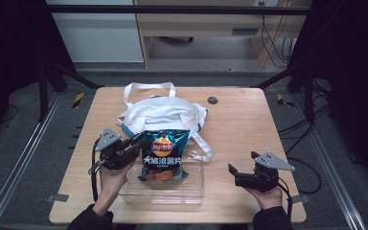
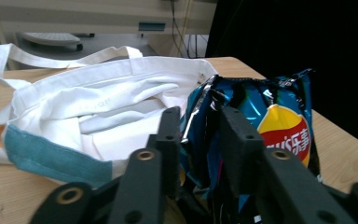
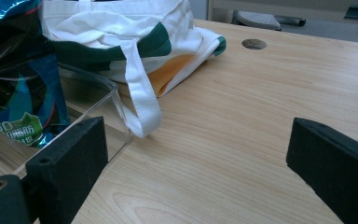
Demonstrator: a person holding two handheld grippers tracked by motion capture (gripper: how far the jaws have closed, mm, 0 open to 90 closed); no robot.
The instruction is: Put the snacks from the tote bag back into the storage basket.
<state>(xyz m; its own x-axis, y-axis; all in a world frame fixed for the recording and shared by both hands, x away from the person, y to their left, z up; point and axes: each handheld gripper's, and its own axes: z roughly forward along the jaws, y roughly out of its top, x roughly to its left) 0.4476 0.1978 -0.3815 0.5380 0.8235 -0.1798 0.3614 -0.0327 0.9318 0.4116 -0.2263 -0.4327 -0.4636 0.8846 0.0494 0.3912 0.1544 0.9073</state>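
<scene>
The chip bag (image 1: 163, 155) is shown standing in the clear bin (image 1: 194, 191), its crimped top between the jaws of the left gripper (image 1: 136, 142); the pads appear parted from the foil, so a release is judged to be under way. Beyond that gripper lies the white tote bag (image 1: 163, 115), its contents hidden. The right gripper (image 1: 237, 171) is held wide open and empty, the bin well to its left. Next, a clean withdrawal is called for.
</scene>
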